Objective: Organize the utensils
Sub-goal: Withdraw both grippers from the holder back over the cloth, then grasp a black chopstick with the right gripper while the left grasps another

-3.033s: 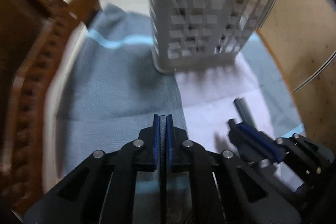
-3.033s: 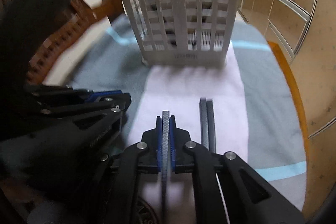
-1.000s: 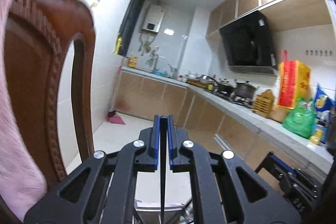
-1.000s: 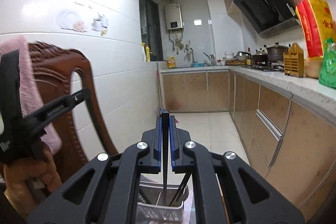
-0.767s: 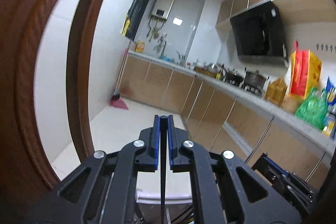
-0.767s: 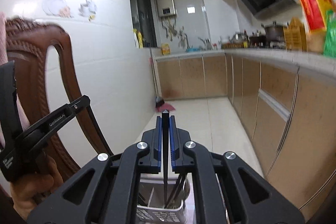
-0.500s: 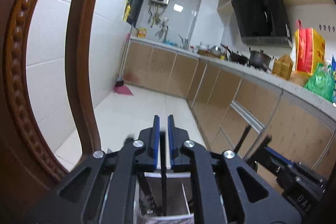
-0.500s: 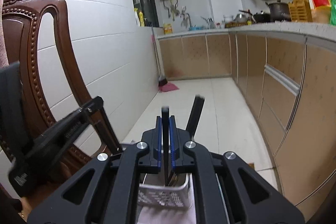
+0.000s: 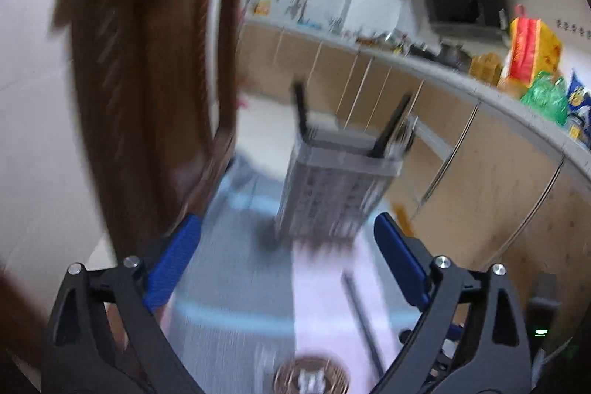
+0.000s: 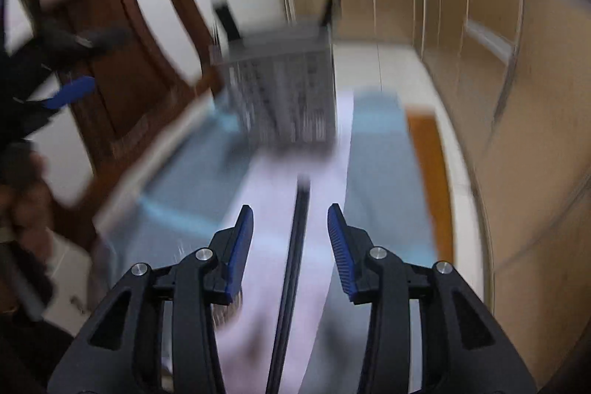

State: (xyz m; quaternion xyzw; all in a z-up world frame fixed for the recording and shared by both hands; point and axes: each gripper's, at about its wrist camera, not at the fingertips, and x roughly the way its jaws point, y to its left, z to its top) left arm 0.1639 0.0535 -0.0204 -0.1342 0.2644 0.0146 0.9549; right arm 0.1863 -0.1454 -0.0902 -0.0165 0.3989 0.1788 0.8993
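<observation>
Right wrist: dark utensil (image 10: 295,246) between parted fingers (image 10: 240,242), untouched.

Ahead of me a utensil basket (image 10: 280,87) stands on the table's cloth (image 10: 376,150), two chopsticks (image 9: 388,128) upright in it. A chopstick (image 10: 295,239) lies on the cloth nearer me. A chair (image 10: 147,36) stands left of the basket.

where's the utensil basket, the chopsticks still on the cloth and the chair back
utensil basket (image 9: 332,194): left wrist view, on its slotted front wall.
chopsticks (image 10: 297,231): right wrist view, mid-shaft of the dark pair lying on the pale cloth.
chair back (image 9: 147,98): left wrist view, on the brown wooden panel.
</observation>
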